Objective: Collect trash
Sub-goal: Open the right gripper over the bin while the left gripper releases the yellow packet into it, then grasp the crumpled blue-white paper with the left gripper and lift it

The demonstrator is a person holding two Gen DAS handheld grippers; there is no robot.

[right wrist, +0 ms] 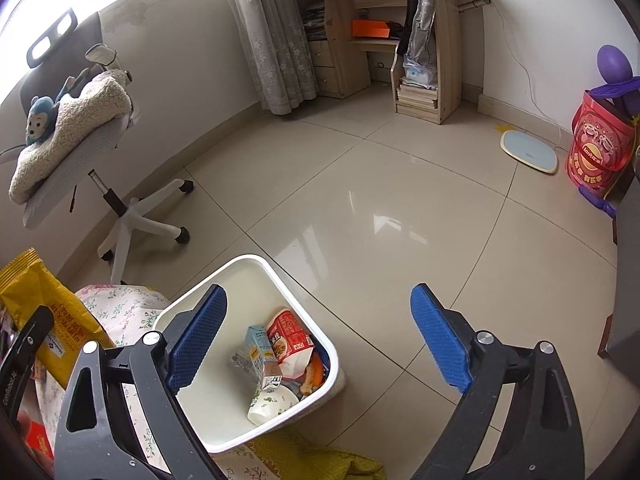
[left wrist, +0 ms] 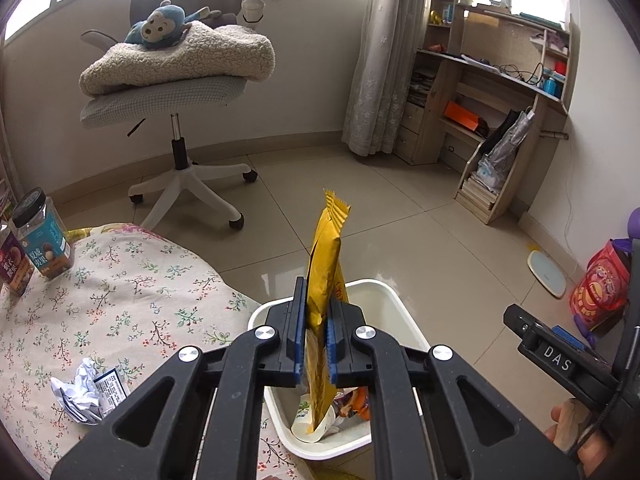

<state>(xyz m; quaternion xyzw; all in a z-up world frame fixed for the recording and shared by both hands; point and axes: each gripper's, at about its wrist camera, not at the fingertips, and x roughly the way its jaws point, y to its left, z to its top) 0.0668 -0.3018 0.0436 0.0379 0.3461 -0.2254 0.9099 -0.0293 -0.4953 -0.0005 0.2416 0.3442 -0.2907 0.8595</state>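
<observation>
I have the yellow wrapper (left wrist: 324,280) pinched upright in my left gripper (left wrist: 316,344), hanging over the white bin (left wrist: 394,300) beside the bed's edge. My right gripper (right wrist: 320,340) is spread and empty above the bin. I judge the next move is letting the wrapper drop.

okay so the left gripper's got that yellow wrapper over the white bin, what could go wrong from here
1. The yellow wrapper stands tall between the left gripper pads, above the white bin; released, it might tip over the rim onto the floor.
2. The bin sits tight against the floral bedding, so a bump could shove it.
3. The right gripper, open and empty, hangs over the same bin; the two could collide.
</observation>
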